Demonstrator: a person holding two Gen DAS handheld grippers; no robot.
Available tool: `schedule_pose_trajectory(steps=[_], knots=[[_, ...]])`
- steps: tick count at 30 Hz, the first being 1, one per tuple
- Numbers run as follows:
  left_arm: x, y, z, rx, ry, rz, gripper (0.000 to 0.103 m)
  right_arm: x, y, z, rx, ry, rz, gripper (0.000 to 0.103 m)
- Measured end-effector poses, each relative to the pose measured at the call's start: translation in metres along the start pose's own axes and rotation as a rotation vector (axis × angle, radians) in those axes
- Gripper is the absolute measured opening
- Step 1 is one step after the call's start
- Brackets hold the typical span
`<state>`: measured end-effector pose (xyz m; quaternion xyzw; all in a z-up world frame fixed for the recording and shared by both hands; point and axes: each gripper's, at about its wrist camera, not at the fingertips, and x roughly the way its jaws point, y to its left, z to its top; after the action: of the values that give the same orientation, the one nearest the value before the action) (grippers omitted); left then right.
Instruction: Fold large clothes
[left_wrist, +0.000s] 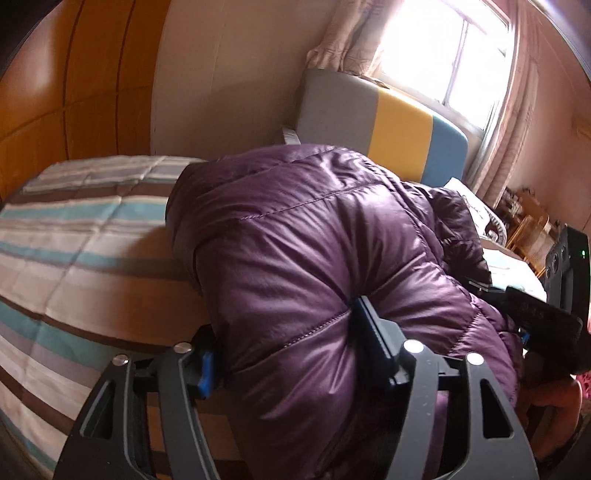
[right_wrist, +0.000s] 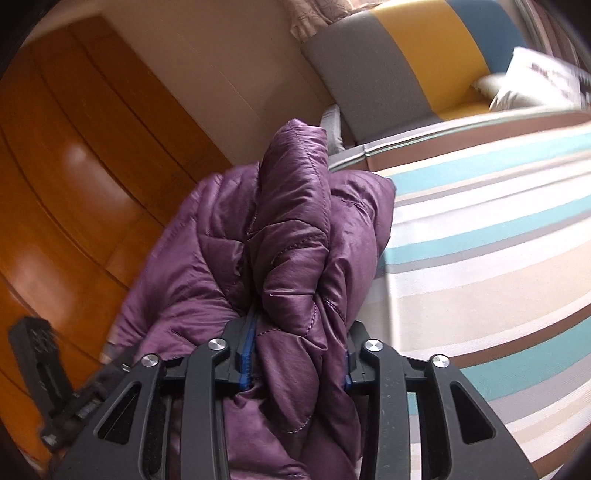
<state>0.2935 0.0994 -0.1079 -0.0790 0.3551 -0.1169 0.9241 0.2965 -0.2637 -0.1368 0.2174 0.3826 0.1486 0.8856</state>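
Across the striped bedspread (left_wrist: 85, 236), the purple puffer jacket (left_wrist: 314, 240) is held bunched and lifted, presumably so a fold can be carried over w/o dragging. Left gripper (left_wrist: 288, 347) is clamped on a thick padded roll; right gripper (right_wrist: 295, 350) is likewise closed on gathered quilting. No brand, label or legible writing is seen.

No legible text, perhaps from blur.

Both wrist views close, facing headboard (left_wrist: 384, 122); share jacket (left_wrist: 314, 240).
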Motion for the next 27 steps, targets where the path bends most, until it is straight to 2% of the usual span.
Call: schedule_pose_trajectory(steps=[3,9,12,15,18,22,23,25,27], knots=[[0.006,0.0,-0.004,0.004,-0.007,0.005,0.067,0.003,0.001,-0.007,-0.043,-0.014,-0.024,0.038],[0.0,-0.006,-0.004,0.006,-0.007,0.05,0.072,-0.001,-0.006,-0.004,-0.007,0.001,-0.015,0.044],[-0.023,-0.019,-0.008,0.025,-0.044,0.112,0.075,-0.013,-0.006,-0.001,0.015,-0.012,-0.008,0.047],[-0.047,-0.027,-0.018,0.044,-0.078,0.103,0.08,-0.031,-0.005,-0.006,0.023,-0.036,0.011,0.047],[-0.066,-0.037,-0.031,0.074,-0.099,0.103,0.082,-0.046,0.0,-0.015,-0.003,-0.051,-0.007,0.047],[-0.057,-0.047,-0.04,0.14,-0.065,0.181,0.084,-0.043,0.003,-0.025,-0.056,-0.034,-0.088,0.047],[-0.051,-0.046,-0.041,0.139,-0.046,0.19,0.085,-0.036,0.001,-0.026,-0.066,-0.013,-0.111,0.053],[-0.039,-0.042,-0.043,0.122,-0.009,0.194,0.085,-0.023,-0.007,-0.025,-0.07,0.011,-0.131,0.056],[-0.034,-0.04,-0.045,0.119,-0.002,0.206,0.085,-0.016,-0.015,-0.026,-0.05,0.019,-0.14,0.065]])
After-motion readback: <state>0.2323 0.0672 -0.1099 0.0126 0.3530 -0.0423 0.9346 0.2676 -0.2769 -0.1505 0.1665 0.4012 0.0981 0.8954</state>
